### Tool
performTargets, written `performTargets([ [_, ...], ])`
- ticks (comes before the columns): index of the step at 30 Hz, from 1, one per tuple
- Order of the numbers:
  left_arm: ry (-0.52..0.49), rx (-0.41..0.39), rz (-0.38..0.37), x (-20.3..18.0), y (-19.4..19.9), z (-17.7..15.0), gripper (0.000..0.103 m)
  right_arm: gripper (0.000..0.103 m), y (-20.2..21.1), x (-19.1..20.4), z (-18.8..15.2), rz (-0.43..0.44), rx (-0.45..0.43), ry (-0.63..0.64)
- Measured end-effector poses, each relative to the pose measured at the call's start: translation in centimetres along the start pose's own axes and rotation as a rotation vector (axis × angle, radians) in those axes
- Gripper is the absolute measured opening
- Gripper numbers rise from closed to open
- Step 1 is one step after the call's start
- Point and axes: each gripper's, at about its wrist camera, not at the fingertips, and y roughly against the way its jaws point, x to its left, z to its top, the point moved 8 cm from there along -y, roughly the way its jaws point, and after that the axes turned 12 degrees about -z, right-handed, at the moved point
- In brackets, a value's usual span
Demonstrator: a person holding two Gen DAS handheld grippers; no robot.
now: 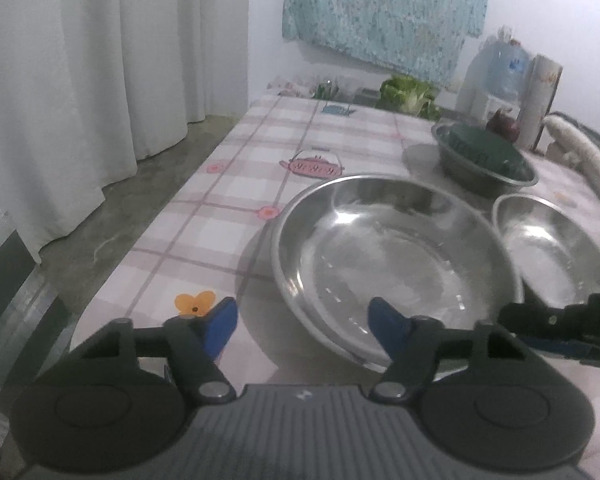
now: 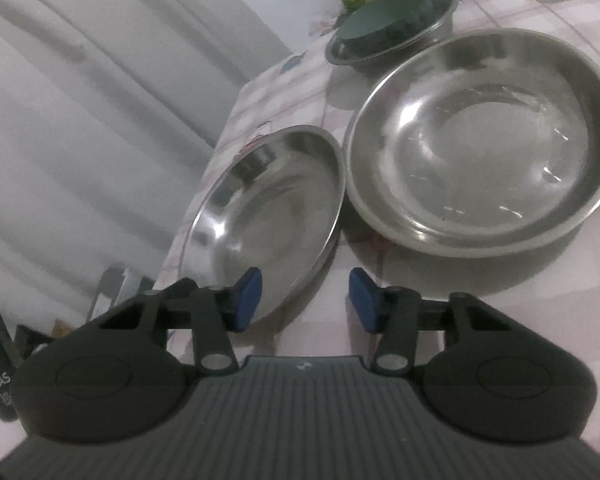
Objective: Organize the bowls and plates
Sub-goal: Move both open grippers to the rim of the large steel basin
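A steel plate (image 1: 396,256) lies on the checked tablecloth just ahead of my left gripper (image 1: 304,328), which is open with its blue pads straddling the plate's near rim. A second steel plate (image 1: 556,248) lies to its right. In the right wrist view the same two show as a left plate (image 2: 268,208) and a right plate (image 2: 480,136). My right gripper (image 2: 306,300) is open, its left pad over the left plate's near rim. A steel bowl (image 1: 484,160) holding a dark green round thing stands behind; it also shows in the right wrist view (image 2: 396,28).
The table (image 1: 236,184) ends at the left, with white curtains (image 1: 80,72) and a concrete floor beyond. Leafy greens (image 1: 408,96), a cylindrical container (image 1: 540,100), a plastic bag and a white tube stand at the back right. The right gripper's body (image 1: 560,332) shows at the right.
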Motion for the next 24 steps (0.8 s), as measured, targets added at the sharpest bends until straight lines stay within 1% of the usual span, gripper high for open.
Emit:
performTargets([
  [1,-0.003,0.01,0.009,0.1,-0.4,0.0,0.067,0.037,-0.2,0.0,0.1,-0.003,-0.002,-0.003],
  [3,-0.004,0.031,0.019,0.4,-1.0,-0.1,0.056,0.031,-0.8,0.0,0.3,-0.011,-0.006,-0.008],
  [4,-0.005,0.043,0.017,0.4,-1.2,-0.1,0.054,0.025,-1.0,0.1,0.3,-0.012,-0.008,-0.008],
  [5,-0.006,0.056,0.02,0.5,-1.4,-0.2,0.048,0.022,-1.2,0.1,0.5,-0.011,-0.009,-0.008],
  [6,-0.008,0.066,0.026,0.5,-1.6,-0.3,0.042,0.02,-1.3,0.1,0.6,-0.011,-0.012,-0.008],
  [7,-0.009,0.065,0.026,0.5,-1.6,-0.3,0.04,0.016,-1.4,0.1,0.6,-0.006,-0.013,-0.009],
  [8,-0.009,0.06,0.027,0.4,-1.5,-0.3,0.035,0.014,-1.4,0.1,0.7,-0.003,-0.015,-0.009],
  [9,-0.012,0.06,0.029,0.3,-1.7,-0.2,0.029,0.013,-1.5,0.2,0.9,-0.002,-0.017,-0.006],
  [10,-0.019,0.06,0.029,0.0,-1.7,-0.2,0.025,0.013,-1.6,0.2,1.0,-0.003,-0.018,-0.003],
  [13,-0.031,0.06,0.051,-0.5,-1.7,-0.3,0.024,0.013,-1.5,0.2,1.1,-0.004,-0.016,0.009],
  [17,-0.015,0.064,0.039,-0.8,-0.9,-0.7,0.024,0.013,-1.0,0.2,0.9,-0.002,-0.014,0.026],
  [24,-0.026,0.069,0.028,-1.8,2.2,-2.6,0.024,0.013,0.9,-0.3,-0.4,0.012,0.017,0.048],
])
